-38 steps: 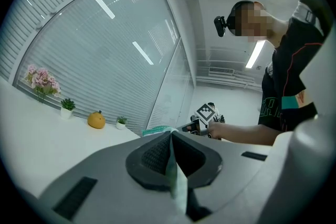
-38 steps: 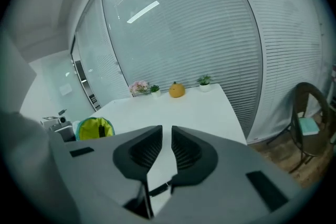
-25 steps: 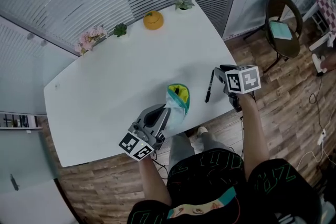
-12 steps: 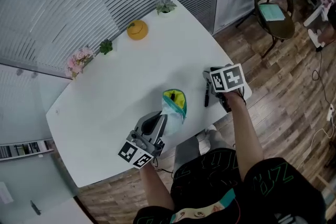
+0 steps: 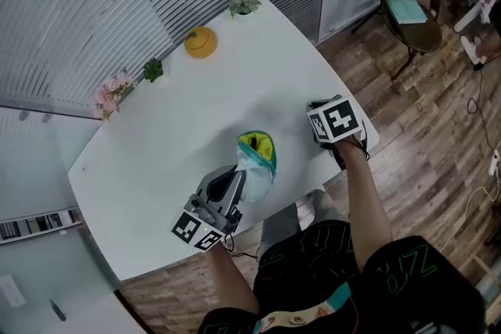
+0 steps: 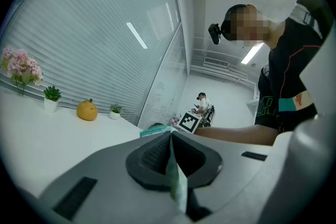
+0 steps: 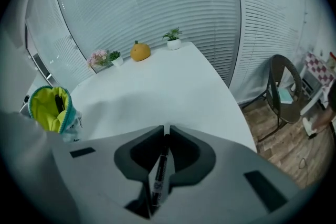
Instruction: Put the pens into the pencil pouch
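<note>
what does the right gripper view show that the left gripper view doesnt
Only the right gripper view: the right hand-held gripper, jaws closing on a black pen, the pencil pouch with its yellow mouth open, a chair. Only the left gripper view: the left hand-held gripper shut on the pouch's edge, the person's black shirt. Both: the white table, the orange ornament, the blinds.

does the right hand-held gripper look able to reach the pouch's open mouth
Probably yes: only bare table lies between the pouch, held open by the left hand-held gripper, and the right hand-held gripper, whose jaws are closing on a pen.
</note>
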`<state>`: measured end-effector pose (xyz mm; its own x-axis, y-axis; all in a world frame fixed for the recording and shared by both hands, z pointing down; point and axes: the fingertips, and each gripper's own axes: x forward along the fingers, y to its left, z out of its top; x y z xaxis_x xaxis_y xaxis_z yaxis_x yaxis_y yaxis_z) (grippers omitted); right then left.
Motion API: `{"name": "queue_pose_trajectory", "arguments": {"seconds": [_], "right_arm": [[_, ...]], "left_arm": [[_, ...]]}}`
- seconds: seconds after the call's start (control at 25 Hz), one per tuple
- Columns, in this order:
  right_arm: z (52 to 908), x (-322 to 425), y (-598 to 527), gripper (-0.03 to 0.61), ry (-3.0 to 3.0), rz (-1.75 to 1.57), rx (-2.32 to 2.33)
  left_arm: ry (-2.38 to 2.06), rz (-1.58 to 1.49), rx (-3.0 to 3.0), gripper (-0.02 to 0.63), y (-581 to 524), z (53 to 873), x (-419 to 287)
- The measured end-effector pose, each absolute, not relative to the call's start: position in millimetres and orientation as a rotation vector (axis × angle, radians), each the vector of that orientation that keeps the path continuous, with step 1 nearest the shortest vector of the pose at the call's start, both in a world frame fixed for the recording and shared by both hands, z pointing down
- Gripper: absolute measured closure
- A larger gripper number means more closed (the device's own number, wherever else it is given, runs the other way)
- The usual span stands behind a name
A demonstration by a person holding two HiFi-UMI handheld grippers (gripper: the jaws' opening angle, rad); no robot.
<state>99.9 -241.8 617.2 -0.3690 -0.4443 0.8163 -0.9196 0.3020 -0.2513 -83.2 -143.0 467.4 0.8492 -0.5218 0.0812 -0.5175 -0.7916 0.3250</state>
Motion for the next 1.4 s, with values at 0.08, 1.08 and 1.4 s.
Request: {"name": "queue_pose_trajectory", "arguments": {"seconds": [0.08,1.08,1.4], "right_arm": [[618.5,100.5,-240.5,0.541,-1.965,0.983,1.199],[500.7,80.0,-231.0,0.545,-2.574,0.839,1.306],[438.2,62.8,-220.6,0.545,-2.795,0.784,1.266]], "left_arm": [[-0.778,-0.011,2.694,0.611,-142.0,467.8,-81.5],[-0.871,-0.110,2.708,0.611,-120.5,447.0,-77.8],[-0.916,-0.169,2.713,0.611,-109.3,437.4,-82.3]]}}
